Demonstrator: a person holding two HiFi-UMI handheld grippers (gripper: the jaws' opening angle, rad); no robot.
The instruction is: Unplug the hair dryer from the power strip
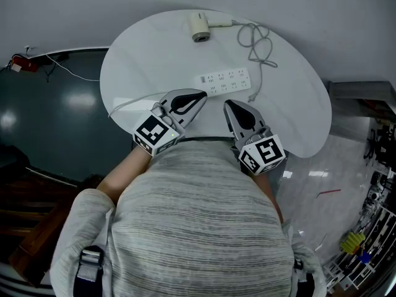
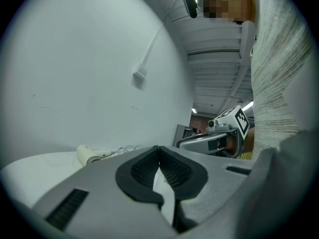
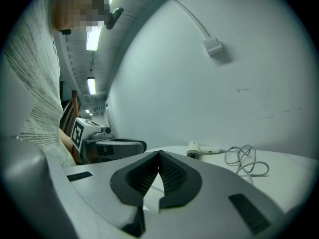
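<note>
The white tabletop (image 1: 148, 54) carries everything. Your two tools sit at its near edge, close to your chest. Both the left tool (image 1: 199, 96) and the right tool (image 1: 229, 107) are clenched on nothing, and each gripper view shows the ribbed pads meeting with only air between them.

Just beyond the tool tips, the white power strip (image 1: 226, 81) lies across the middle of the tabletop, with its own lead running off toward the left edge. The hair dryer (image 1: 200, 26) rests on its side at the far edge, well apart from the strip. Its cord (image 1: 258, 45) loops loosely to the right of it, then drops toward the strip's right end.

The cord's end is too small to show whether the plug is seated in an outlet or lying loose beside the strip. The scene fits either a plug waiting to be pulled or one already out with the tools drawn back.

No brand or print can be read on the dryer or the strip. The cubes on your tools show only black-and-white square patterns.
</note>
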